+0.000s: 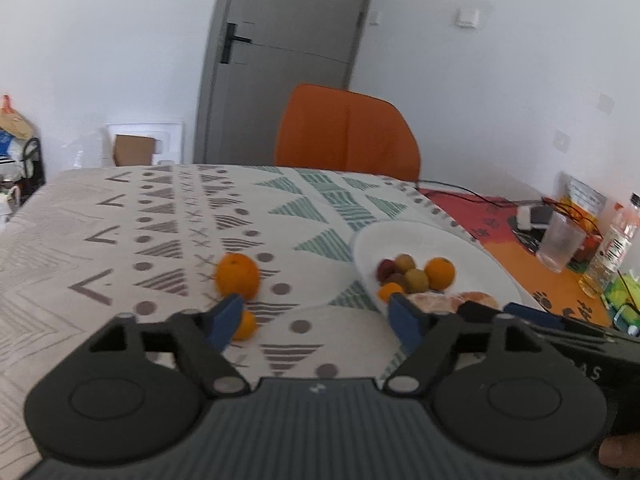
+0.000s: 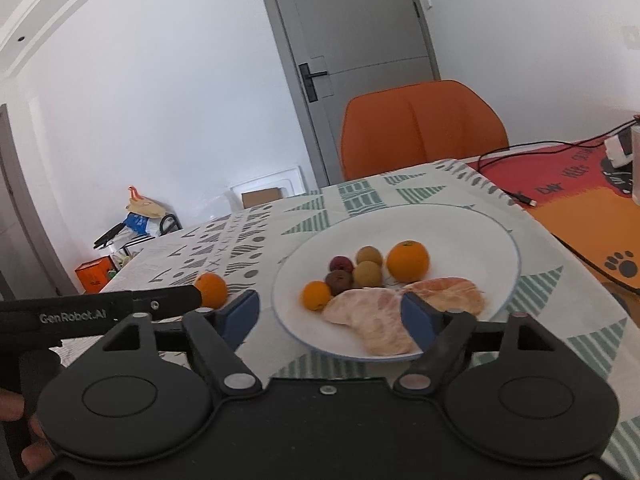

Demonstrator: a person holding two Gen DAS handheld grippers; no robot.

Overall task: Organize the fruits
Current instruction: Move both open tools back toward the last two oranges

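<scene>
Round white plate (image 2: pixel 496 240), smooth oranges (image 2: pixel 407 261)

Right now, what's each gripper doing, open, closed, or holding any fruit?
Left gripper: open, nothing held; a small orange lies just beyond its left fingertip.
Right gripper: open, nothing held; peeled citrus pieces lie on the plate ahead.

This was a home dining room. A patterned tablecloth (image 1: pixel 168 232) covered the table, with an orange chair (image 1: pixel 346 132) and grey door (image 1: pixel 288 56) at twelve o'clock. Household clutter (image 2: pixel 136 220) sat by the wall at nine o'clock.
</scene>
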